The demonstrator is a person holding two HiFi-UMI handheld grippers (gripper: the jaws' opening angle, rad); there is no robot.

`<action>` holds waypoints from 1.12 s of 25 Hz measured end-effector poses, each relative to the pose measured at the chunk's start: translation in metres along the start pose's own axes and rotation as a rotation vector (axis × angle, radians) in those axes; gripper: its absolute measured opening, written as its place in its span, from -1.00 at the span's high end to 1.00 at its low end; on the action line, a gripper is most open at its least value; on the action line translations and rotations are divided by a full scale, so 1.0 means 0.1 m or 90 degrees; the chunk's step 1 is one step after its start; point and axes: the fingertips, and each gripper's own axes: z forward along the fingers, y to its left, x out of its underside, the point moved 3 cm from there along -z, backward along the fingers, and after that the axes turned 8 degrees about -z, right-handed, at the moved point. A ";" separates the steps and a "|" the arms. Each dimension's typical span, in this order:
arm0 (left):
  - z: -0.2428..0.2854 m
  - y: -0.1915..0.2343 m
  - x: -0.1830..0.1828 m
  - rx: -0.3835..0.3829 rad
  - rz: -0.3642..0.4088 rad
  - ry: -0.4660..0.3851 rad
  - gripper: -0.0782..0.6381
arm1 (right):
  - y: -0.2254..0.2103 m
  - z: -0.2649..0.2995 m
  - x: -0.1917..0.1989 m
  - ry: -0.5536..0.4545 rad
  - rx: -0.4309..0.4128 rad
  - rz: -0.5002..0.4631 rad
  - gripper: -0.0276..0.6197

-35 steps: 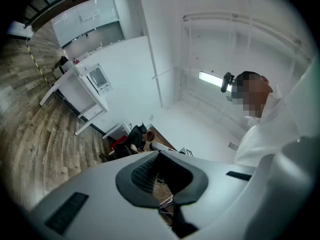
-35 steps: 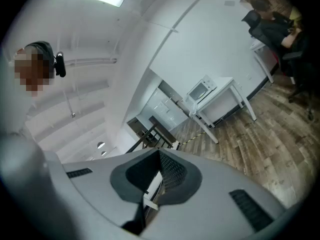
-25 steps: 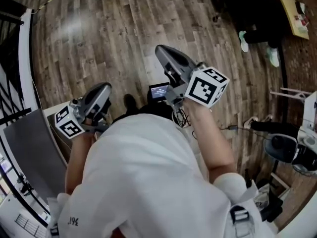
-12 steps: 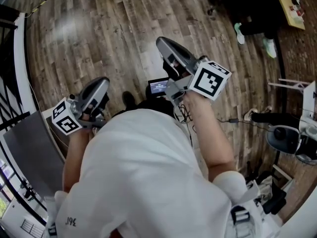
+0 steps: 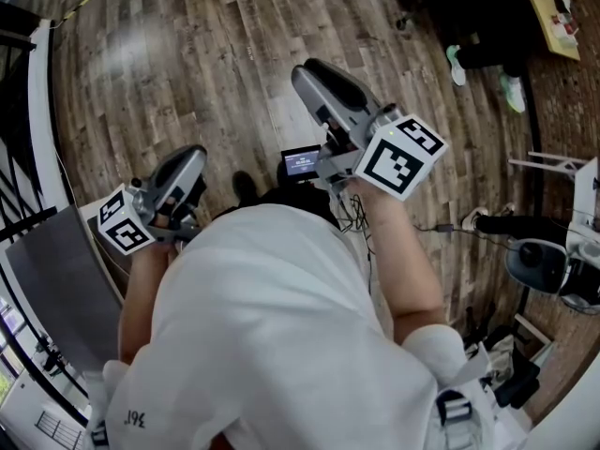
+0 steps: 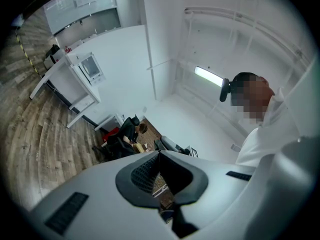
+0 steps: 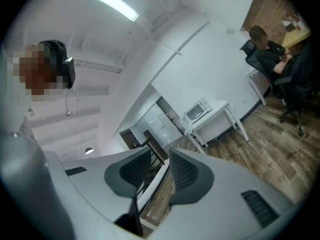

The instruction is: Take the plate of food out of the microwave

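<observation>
Right hand-held gripper (image 7: pixel 160 158) has lifted slightly, and its jaws have just been opening, apart on nothing; the left hand-held gripper (image 6: pixel 159 155) is closed and empty. No plate shows. The microwave (image 7: pixel 199 109) stands on a far worktop (image 7: pixel 221 115), at 1 o'clock beyond the right jaws, so I'd walk close first.

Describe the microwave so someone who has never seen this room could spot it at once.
In the right gripper view, follow the white wall down to the wood floor. A white long-legged table stands against it, and the microwave sits on top: a white box with a dark door window, alone on the tabletop.
</observation>
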 end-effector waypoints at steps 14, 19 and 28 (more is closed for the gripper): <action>0.02 -0.04 0.00 0.010 0.000 0.009 0.76 | 0.23 0.02 -0.07 0.036 -0.055 -0.042 0.63; 0.02 -0.02 0.00 0.021 -0.012 0.006 0.76 | 0.26 0.01 0.12 0.061 -0.059 -0.034 0.63; -0.19 0.00 -0.11 0.034 -0.031 -0.027 0.76 | 0.23 0.01 0.32 0.049 -0.006 -0.022 0.63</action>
